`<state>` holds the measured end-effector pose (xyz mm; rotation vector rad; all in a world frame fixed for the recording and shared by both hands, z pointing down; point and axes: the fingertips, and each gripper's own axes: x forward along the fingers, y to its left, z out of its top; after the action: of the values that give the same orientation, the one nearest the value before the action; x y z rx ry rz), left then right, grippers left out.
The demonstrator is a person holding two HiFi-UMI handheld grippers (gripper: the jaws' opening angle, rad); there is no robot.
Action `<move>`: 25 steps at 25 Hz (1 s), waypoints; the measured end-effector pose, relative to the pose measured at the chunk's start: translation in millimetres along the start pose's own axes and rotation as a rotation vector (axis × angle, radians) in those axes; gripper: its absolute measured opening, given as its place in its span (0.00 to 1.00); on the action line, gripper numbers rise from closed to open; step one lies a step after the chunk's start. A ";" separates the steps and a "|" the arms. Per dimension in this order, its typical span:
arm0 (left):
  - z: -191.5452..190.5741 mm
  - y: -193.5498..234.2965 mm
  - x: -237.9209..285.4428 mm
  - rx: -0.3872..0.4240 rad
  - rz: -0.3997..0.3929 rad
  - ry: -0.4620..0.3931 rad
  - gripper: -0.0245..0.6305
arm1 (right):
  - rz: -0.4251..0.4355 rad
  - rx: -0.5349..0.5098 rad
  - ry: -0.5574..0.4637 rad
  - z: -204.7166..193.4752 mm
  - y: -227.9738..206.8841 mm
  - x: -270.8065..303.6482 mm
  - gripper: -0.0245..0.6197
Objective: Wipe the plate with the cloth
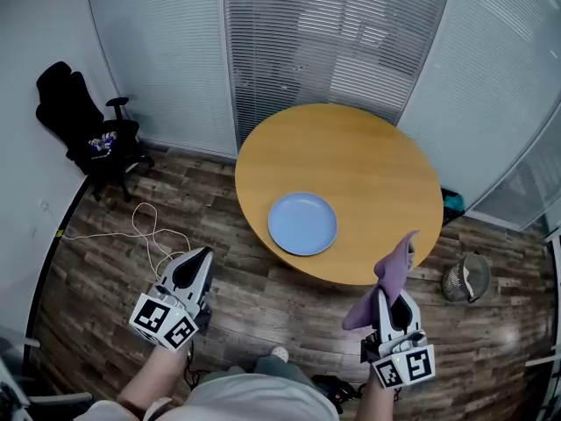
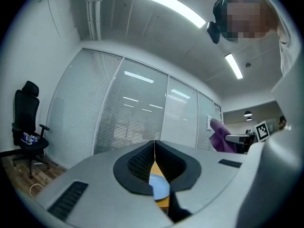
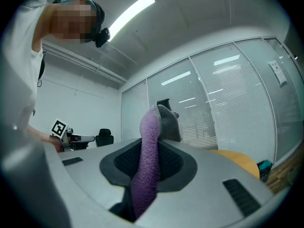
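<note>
I'm in the approach. My right tool (image 1: 391, 298) clamps the purple cloth (image 1: 392, 273); my left tool (image 1: 196, 264) is closed and empty. The blue plate (image 1: 302, 224) lies on the tabletop (image 1: 351, 152), ten o'clock from the cloth. Next I should carry the cloth onto it.

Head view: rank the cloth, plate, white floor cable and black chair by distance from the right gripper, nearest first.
1. The cloth, held in the right gripper fingers.
2. The plate, on the table, ahead and left.
3. The cable, on the floor, far left.
4. The chair, back-left corner.
</note>
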<state>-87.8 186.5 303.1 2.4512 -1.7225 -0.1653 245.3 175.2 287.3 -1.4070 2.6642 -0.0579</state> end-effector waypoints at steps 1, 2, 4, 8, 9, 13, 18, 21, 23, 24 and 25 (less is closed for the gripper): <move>0.2 0.5 6.4 -0.013 0.007 -0.005 0.06 | 0.005 0.003 0.000 -0.3 -6.0 4.6 0.17; -0.3 0.9 12.6 -0.036 0.010 -0.013 0.06 | 0.009 0.006 -0.001 -0.7 -12.1 8.5 0.17; -4.3 0.9 24.7 -0.100 0.009 -0.032 0.06 | 0.014 0.011 -0.002 -2.8 -24.8 14.8 0.17; -20.9 -0.7 44.4 -0.095 0.028 -0.016 0.06 | 0.027 0.023 0.013 -10.1 -47.0 26.1 0.17; -24.8 -0.3 48.1 -0.091 0.036 -0.008 0.06 | 0.031 0.023 0.016 -11.3 -52.0 28.9 0.17; -40.2 6.0 55.9 -0.135 0.072 -0.001 0.06 | 0.039 0.036 0.024 -16.7 -66.9 34.6 0.17; -50.9 1.7 59.3 -0.138 0.087 0.022 0.06 | 0.058 0.038 0.034 -20.2 -74.0 39.5 0.17; -53.9 4.8 54.6 -0.128 0.107 0.038 0.06 | 0.059 0.053 0.037 -23.9 -76.3 40.8 0.17; -54.8 11.6 53.2 -0.143 0.127 0.036 0.06 | 0.063 0.056 0.039 -25.5 -76.8 43.2 0.17; -54.0 14.1 53.1 -0.147 0.134 0.033 0.06 | 0.065 0.055 0.040 -25.5 -76.9 44.2 0.17; -52.2 15.2 53.5 -0.147 0.137 0.029 0.06 | 0.067 0.054 0.040 -25.0 -77.0 45.1 0.17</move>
<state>-75.0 133.8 356.7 2.2136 -1.7908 -0.2310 280.0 93.8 315.0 -1.3138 2.7175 -0.1520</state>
